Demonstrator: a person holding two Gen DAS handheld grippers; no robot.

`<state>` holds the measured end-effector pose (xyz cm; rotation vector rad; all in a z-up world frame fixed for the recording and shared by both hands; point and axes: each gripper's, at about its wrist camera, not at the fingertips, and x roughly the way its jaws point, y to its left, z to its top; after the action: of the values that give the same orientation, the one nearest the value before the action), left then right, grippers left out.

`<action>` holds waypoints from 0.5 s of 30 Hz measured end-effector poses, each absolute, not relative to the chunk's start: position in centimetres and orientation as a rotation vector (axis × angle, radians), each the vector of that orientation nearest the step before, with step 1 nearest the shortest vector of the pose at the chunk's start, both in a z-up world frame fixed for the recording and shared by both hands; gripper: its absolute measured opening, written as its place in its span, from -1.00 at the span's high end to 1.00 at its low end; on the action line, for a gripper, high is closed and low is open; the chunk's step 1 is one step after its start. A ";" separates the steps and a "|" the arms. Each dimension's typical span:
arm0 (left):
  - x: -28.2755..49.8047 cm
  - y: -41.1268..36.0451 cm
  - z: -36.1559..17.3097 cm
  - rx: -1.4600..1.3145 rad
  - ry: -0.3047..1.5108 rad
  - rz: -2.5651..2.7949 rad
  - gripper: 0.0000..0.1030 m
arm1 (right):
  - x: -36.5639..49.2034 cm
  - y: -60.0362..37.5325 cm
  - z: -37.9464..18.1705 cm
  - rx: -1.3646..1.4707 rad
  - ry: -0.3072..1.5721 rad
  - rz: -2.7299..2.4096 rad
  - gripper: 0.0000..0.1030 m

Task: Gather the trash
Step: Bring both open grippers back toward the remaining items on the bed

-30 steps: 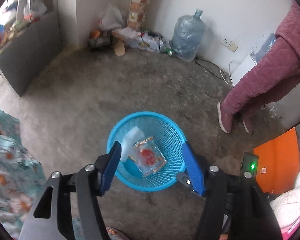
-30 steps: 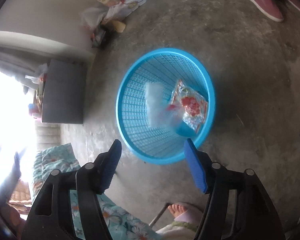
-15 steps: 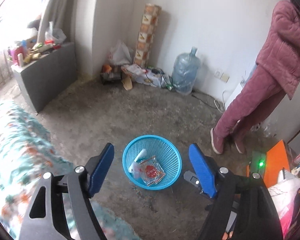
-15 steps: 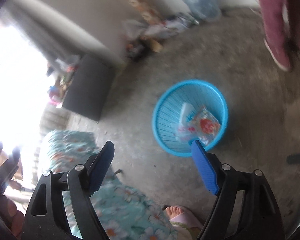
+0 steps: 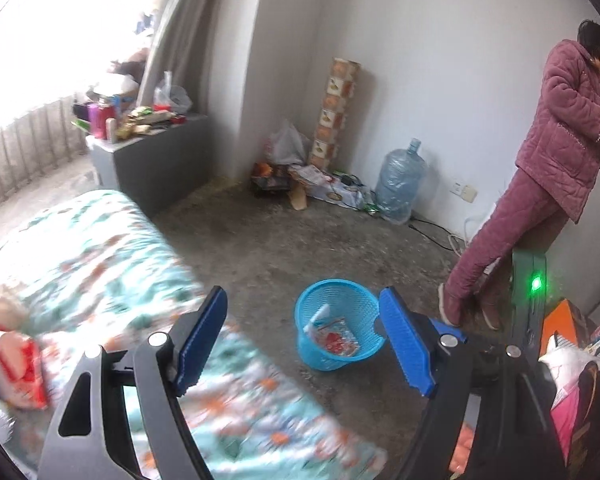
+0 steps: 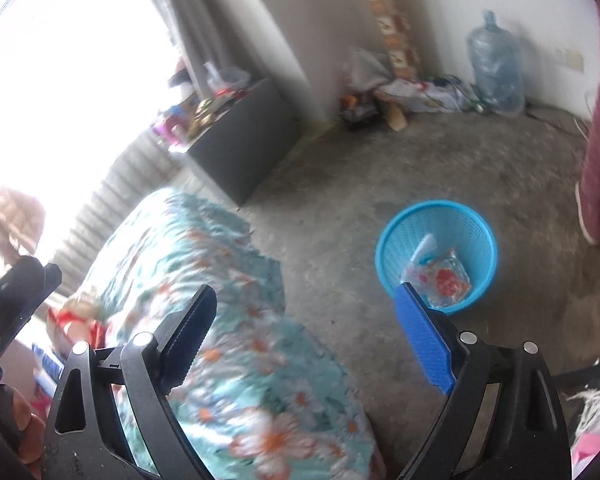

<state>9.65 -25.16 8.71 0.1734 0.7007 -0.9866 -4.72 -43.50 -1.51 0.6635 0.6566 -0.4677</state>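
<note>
**Empty grippers above the bed, more trash to fetch**

Bare concrete floor (image 5: 260, 248) carries the blue mesh basket (image 5: 337, 322), with a red-printed wrapper (image 5: 336, 338) and a clear bag inside. Both the left gripper (image 5: 306, 344) and the right gripper (image 6: 306, 338) have just been opening wide, nothing between the jaws. A hasty grab could snag the floral quilt (image 6: 228, 320) instead of the red packet (image 5: 18, 364).

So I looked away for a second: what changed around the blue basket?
Both grippers pulled up and away from the blue basket; left gripper and right gripper have just been opening, nothing between their jaws. The red-printed wrapper and clear wrapper stayed inside.
</note>
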 end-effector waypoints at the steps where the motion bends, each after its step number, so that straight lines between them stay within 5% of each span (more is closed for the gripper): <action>1: 9.6 -24.4 8.8 0.173 0.698 -0.975 -0.49 | -4.4 -42.9 -1.4 0.656 0.660 -0.455 -0.76; 15: 10.1 -9.2 9.3 0.077 0.669 -0.696 -0.57 | -0.7 -31.9 0.6 0.346 0.789 -0.473 -0.84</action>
<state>10.12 -9.20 9.28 0.0766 0.6686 -0.6959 -0.68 -31.87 0.55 0.3459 0.7886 -0.4728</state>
